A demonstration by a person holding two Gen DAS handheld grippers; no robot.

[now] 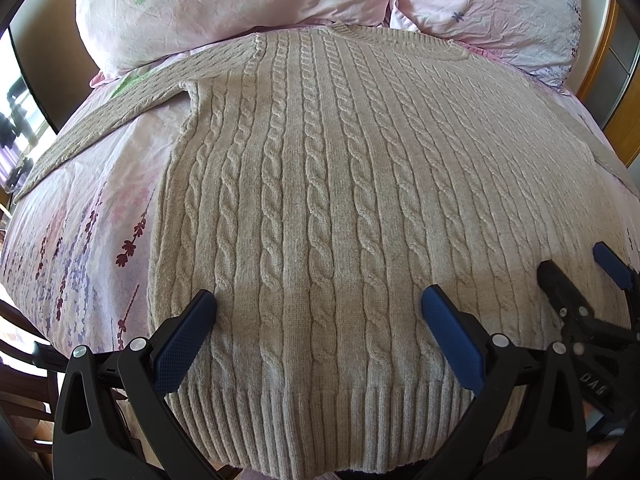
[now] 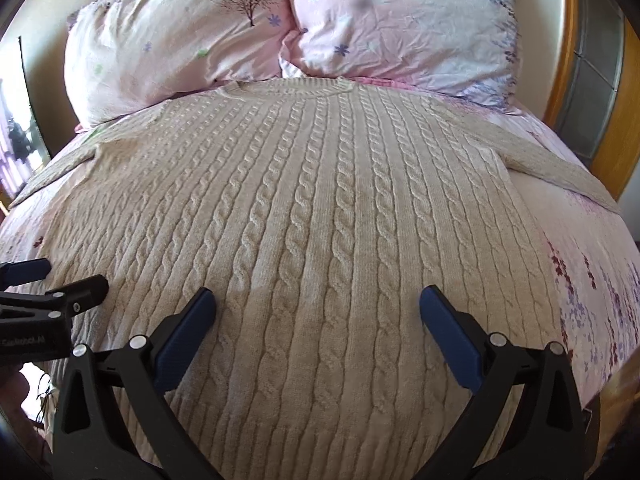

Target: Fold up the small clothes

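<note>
A beige cable-knit sweater (image 1: 320, 184) lies flat on the bed, collar at the far end by the pillows, ribbed hem nearest me; it also shows in the right wrist view (image 2: 304, 216). Its left sleeve (image 1: 100, 128) stretches out to the left and its right sleeve (image 2: 560, 168) to the right. My left gripper (image 1: 318, 304) is open and empty, above the sweater near the hem. My right gripper (image 2: 318, 304) is open and empty, above the lower body of the sweater. The right gripper also shows at the right edge of the left wrist view (image 1: 580, 264).
The bed has a pink floral sheet (image 1: 80, 232). Two pink pillows (image 2: 180, 40) (image 2: 400, 24) lean at the head of the bed. A wooden frame (image 2: 560, 60) stands at the right. A window (image 1: 16, 120) is at the far left.
</note>
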